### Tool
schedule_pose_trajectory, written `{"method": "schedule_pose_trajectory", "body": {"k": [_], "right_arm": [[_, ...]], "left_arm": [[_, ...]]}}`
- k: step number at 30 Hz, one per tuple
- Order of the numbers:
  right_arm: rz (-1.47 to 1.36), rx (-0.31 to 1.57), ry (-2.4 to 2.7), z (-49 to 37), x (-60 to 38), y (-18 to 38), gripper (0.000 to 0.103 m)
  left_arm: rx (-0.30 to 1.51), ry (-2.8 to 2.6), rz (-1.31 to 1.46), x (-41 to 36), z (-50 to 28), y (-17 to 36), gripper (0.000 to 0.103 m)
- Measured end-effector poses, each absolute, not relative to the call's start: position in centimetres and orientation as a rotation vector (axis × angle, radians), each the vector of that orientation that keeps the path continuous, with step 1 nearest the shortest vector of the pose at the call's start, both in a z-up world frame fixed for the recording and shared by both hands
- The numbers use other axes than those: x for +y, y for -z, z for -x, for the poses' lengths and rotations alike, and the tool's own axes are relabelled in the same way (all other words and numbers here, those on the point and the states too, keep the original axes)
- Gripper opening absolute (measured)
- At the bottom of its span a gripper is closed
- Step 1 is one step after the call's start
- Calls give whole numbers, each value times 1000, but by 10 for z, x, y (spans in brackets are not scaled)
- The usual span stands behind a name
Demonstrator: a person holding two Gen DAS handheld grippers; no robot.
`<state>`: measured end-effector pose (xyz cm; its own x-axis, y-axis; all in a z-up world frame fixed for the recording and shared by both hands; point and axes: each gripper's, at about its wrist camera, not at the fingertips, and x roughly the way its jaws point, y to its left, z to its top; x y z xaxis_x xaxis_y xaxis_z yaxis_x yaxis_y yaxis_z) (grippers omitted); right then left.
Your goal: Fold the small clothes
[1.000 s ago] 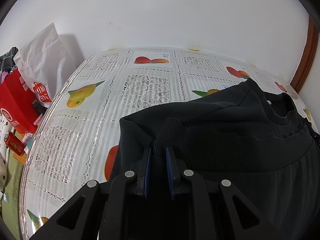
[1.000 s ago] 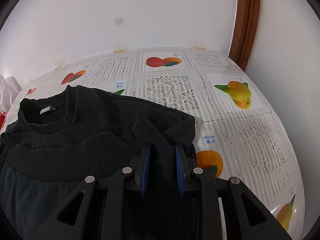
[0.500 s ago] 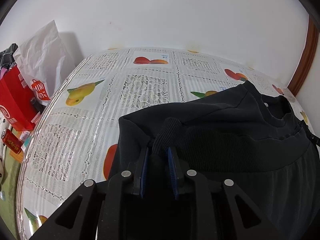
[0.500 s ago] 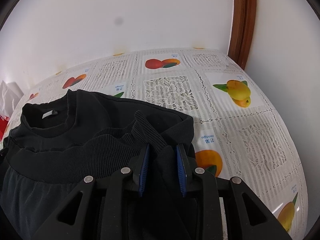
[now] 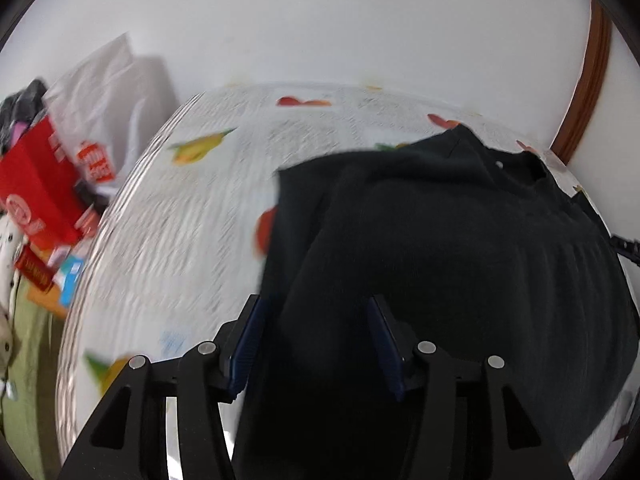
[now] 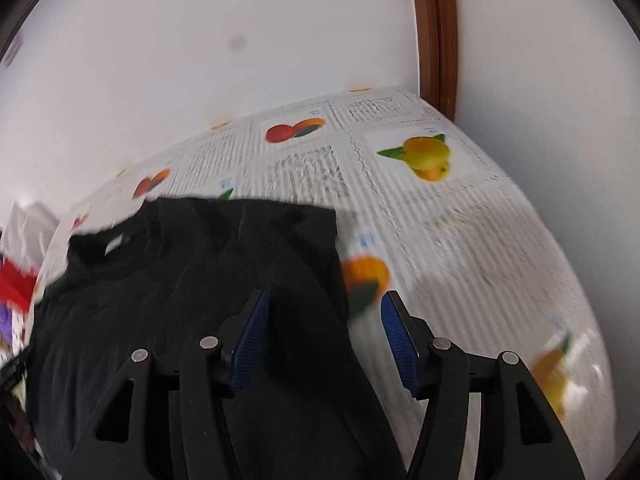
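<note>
A black sweatshirt [image 5: 440, 248] lies folded on the fruit-print tablecloth [image 5: 192, 232], collar toward the wall. It also shows in the right wrist view [image 6: 192, 280], with the collar at left. My left gripper [image 5: 316, 328] is open, jaws wide apart above the garment's left edge, holding nothing. My right gripper [image 6: 324, 324] is open too, jaws wide apart over the garment's right edge, holding nothing. Both views are motion-blurred.
A red box [image 5: 32, 192] and a white plastic bag [image 5: 108, 92] stand off the table's left edge. A white wall is behind the table. A brown wooden door frame [image 6: 436, 32] rises at the far right corner. The tablecloth [image 6: 460, 240] extends right of the garment.
Both grippers have opened and let go of the ribbed hem they held. The hem now lies on the garment, and both grippers have pulled back and up.
</note>
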<state>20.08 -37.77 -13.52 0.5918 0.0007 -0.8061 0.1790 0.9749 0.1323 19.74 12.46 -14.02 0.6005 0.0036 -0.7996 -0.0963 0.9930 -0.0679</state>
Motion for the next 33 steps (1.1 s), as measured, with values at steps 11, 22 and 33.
{"method": "schedule_pose_trajectory", "body": {"k": [11,22,33], "right_arm": [[-44,888,93,-141,-356,159,12],[4,924,236,-156,-402,159,6],[-4,855,210,-123,-297,95,24]], "left_arm": [[935,-21,221,154,-131,145,51],[951,116,287,120,-156,152,49],[894,-101,141,179,-138,151,51]]}}
